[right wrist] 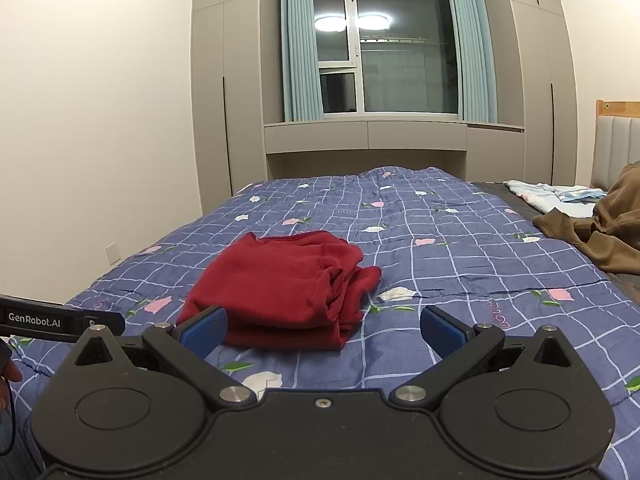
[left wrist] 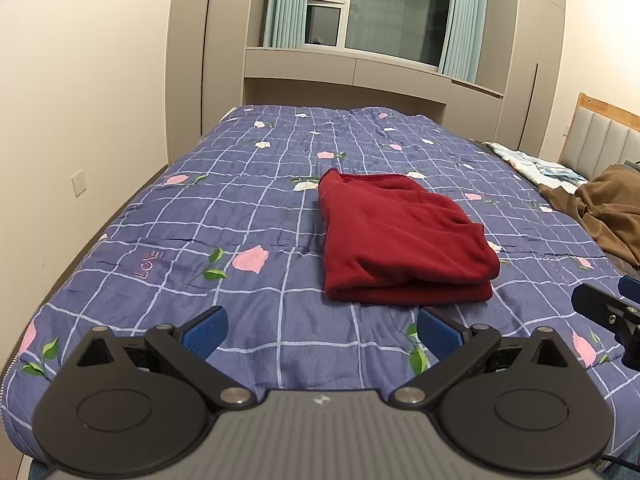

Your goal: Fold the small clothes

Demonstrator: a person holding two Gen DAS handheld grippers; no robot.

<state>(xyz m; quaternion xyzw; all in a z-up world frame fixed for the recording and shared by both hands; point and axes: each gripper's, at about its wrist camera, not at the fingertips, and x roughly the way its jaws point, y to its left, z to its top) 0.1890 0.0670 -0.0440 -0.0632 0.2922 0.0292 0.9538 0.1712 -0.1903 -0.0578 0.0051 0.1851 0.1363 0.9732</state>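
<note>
Both my left gripper (left wrist: 322, 334) and right gripper (right wrist: 323, 332) hover with fingers spread, empty. I judge the red garment (left wrist: 400, 240) on the quilt (left wrist: 200, 220) already folded, hence no grip.

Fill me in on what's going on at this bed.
A person is folding small clothes with a handheld gripper in each hand. A red garment lies folded in layers on the blue checked quilt. The left gripper and right gripper are both open, hovering just short of the garment and holding nothing. A brown garment and light blue cloth lie unfolded near the headboard.
</note>
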